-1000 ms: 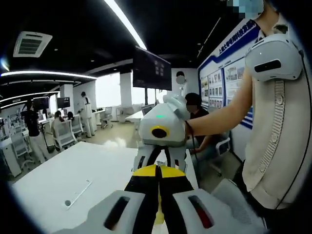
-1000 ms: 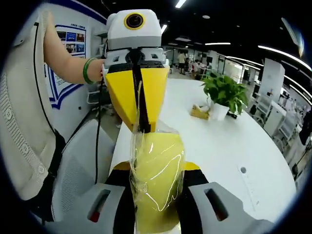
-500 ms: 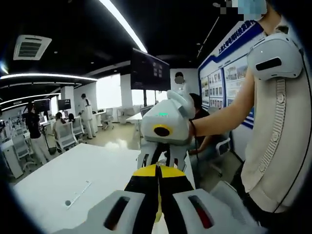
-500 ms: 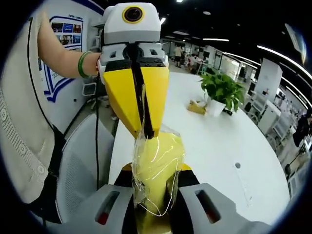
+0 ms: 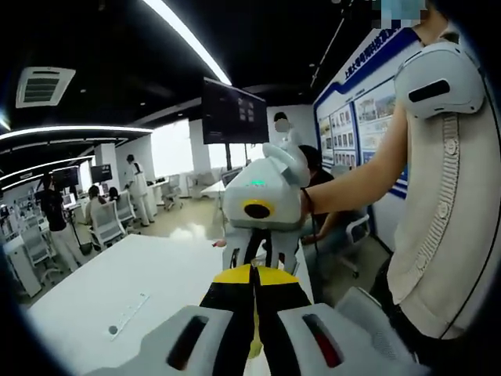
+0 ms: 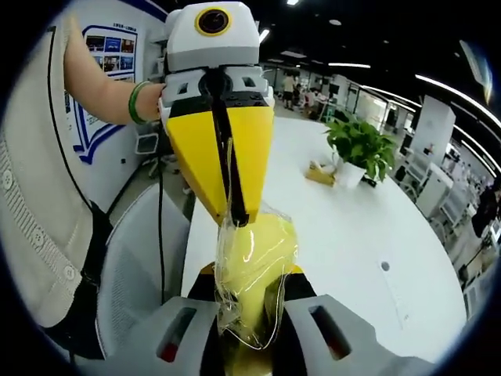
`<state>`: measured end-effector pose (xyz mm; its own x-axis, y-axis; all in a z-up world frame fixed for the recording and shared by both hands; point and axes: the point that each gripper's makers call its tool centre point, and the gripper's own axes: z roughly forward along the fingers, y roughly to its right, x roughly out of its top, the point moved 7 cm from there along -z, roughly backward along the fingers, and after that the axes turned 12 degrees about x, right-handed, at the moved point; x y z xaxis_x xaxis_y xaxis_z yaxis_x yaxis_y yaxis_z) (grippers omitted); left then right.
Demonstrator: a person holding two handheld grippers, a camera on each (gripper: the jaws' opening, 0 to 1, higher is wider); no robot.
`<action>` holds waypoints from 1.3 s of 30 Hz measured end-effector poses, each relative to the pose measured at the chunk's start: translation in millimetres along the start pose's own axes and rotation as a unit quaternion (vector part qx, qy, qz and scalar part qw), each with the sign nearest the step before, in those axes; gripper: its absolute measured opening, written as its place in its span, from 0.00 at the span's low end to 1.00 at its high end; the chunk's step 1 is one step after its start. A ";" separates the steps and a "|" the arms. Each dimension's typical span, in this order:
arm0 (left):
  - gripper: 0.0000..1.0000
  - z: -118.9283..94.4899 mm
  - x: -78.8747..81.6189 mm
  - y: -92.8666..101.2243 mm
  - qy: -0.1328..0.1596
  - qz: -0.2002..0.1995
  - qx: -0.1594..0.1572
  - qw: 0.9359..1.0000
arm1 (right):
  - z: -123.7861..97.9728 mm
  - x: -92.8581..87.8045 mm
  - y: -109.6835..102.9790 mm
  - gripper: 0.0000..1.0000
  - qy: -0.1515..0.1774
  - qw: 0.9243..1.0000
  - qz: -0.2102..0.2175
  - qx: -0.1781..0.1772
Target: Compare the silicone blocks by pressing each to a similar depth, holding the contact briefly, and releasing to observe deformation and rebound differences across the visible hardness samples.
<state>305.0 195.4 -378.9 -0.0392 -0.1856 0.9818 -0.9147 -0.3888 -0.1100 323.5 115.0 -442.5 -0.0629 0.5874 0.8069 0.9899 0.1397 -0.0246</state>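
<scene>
Left gripper (image 6: pixel 233 215): yellow jaws together, pinching the top edge of the wrap, opposite the right gripper.
Right gripper (image 6: pixel 246 301): jaws clamped on the lower part of the block.
Yellow silicone block in clear plastic wrap (image 6: pixel 252 262): held in the air between both grippers.
White table (image 6: pixel 368 235): beyond the block.
Green potted plant (image 6: pixel 356 153): on the table, well behind the grippers.

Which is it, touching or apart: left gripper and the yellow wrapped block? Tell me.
Touching. In the right gripper view the left gripper pinches the wrapped yellow block at its top edge.
</scene>
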 end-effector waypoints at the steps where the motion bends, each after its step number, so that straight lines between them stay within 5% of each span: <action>1: 0.00 -0.3 0.0 0.1 0.000 0.001 0.001 1.000 | -0.1 0.1 0.0 0.04 -0.001 1.000 -0.006 -0.005; 39: 0.00 -0.9 -1.4 7.5 -0.010 0.015 0.015 1.000 | 1.2 -3.8 -0.5 0.08 0.002 1.000 -0.011 -0.014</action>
<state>297.8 193.5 -380.9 -0.0581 -0.2152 0.9748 -0.9007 -0.4098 -0.1441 323.1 113.7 -446.2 -0.0843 0.5807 0.8098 0.9915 0.1300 0.0099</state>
